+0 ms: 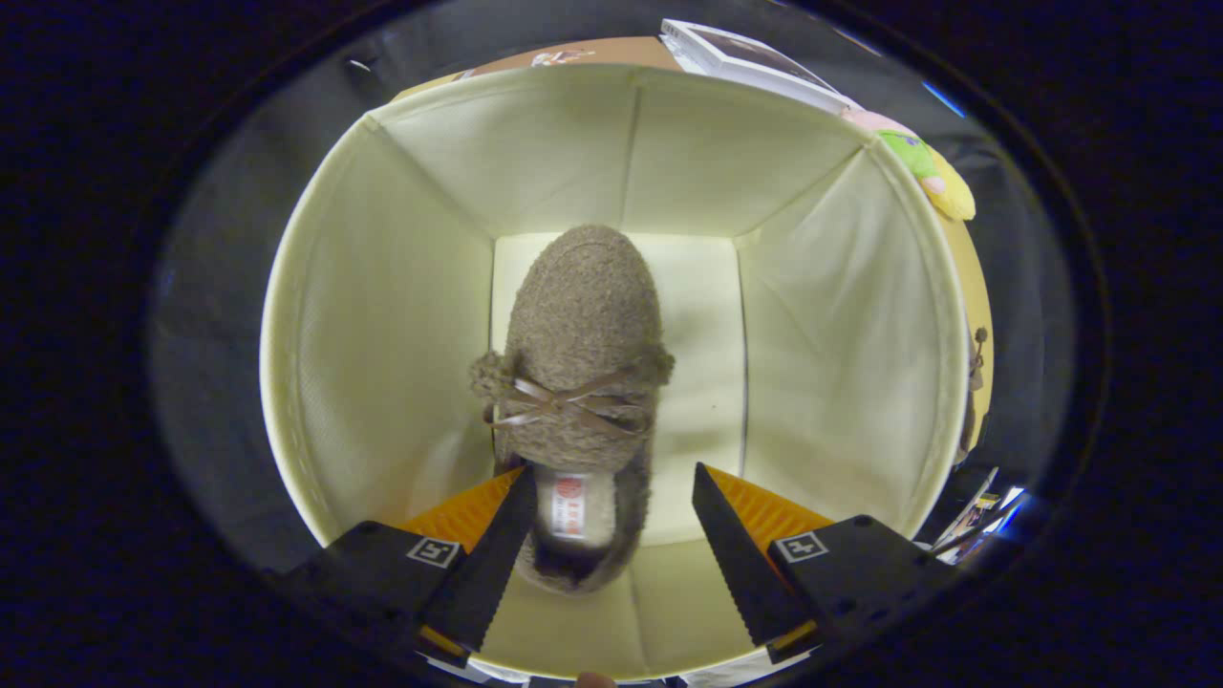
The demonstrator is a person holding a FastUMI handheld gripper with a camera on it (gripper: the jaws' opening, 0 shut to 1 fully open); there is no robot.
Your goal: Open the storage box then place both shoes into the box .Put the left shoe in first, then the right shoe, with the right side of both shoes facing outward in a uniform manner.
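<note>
A brown fleecy shoe (583,382) lies on the floor of the storage box (382,315), in the centre of the frame and a little toward the left wall; its rounded toe points to the upper part of the frame, toward the far wall, and its heel opening with a pale lining and a small red-and-white label sits low in the frame; a thin ribbon bow with two fuzzy pompoms crosses the top of the shoe at mid-length. The floor of the box to the right of the shoe is bare and pale.

The gripper (611,521) looks down into the box from above; its jaws are spread apart, released, and hold nothing; the left finger's tip sits at the left edge of the shoe's heel, whether touching it cannot be told, while the right finger stands apart from the shoe over bare floor; the heel lies between the two fingers, nearer the left one.

The box is open, its cream fabric walls rising on all sides around the shoe. Beyond its rim, at the upper right of the frame, lies a white book (755,59); just below that, against the right rim, a soft toy (922,162) in pink, green and yellow.
</note>
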